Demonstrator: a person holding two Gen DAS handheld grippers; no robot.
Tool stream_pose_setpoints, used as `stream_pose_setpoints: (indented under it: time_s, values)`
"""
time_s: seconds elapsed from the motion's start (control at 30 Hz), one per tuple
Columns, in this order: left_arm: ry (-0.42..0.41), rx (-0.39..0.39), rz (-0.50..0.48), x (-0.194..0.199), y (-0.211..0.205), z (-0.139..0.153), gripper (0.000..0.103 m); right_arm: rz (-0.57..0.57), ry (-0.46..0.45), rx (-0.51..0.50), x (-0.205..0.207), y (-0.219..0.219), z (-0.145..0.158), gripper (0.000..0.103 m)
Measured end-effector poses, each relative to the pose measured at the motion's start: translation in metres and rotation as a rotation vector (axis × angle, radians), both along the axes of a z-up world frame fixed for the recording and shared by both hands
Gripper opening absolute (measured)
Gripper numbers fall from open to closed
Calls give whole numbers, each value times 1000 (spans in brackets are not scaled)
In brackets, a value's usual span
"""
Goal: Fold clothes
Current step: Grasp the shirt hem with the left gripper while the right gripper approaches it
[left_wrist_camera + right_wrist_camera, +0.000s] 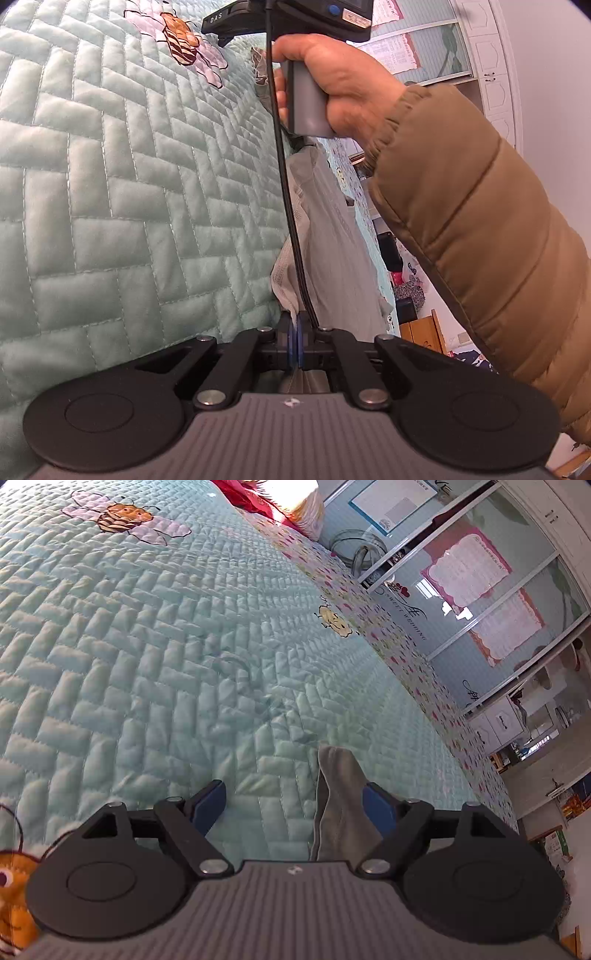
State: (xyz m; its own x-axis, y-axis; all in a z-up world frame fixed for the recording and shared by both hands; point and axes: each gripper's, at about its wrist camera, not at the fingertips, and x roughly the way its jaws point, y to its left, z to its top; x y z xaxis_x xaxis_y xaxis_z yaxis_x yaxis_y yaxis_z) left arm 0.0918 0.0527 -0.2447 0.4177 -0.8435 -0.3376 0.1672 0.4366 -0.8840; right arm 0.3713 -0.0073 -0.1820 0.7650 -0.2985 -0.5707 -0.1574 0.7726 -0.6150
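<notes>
A grey garment (332, 240) hangs stretched above the mint quilted bedspread (110, 184). My left gripper (295, 325) is shut on its hemmed edge, with the cloth pinched between the blue pads. Further along, a hand (332, 81) in an olive padded sleeve grips the right gripper's handle (308, 103), and the garment runs up to it. In the right wrist view my right gripper (293, 790) stands wide open. A strip of the grey garment (340, 797) lies against the right blue pad (376, 808) only, and the left pad (212, 805) is bare.
The bedspread (166, 664) carries embroidered bees (123, 517) and a dotted border (406, 657) along its right edge. Red pillows (255, 494) lie at the far end. Glass sliding doors (498, 602) with pink posters stand beyond the bed, with wooden furniture (421, 328) below.
</notes>
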Motion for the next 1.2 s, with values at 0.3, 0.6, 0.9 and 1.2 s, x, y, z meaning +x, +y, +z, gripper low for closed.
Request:
stream_pose_setpoints:
  time_s: [0.3,0.6,0.9,1.2]
  values:
    - [-8,14,1,-2,-5,3,3,-119,72,55,32,-11,1,96]
    - [-22,42,4,3,-15,6,3,-102,59,-46,36,0,-9,102]
    - [-27,51,2,2,-18,8,4,-60,11,-215,20,11,-14,102]
    - [-26,50,0,3,-17,7,4,-155,54,-224,20,9,-12,102]
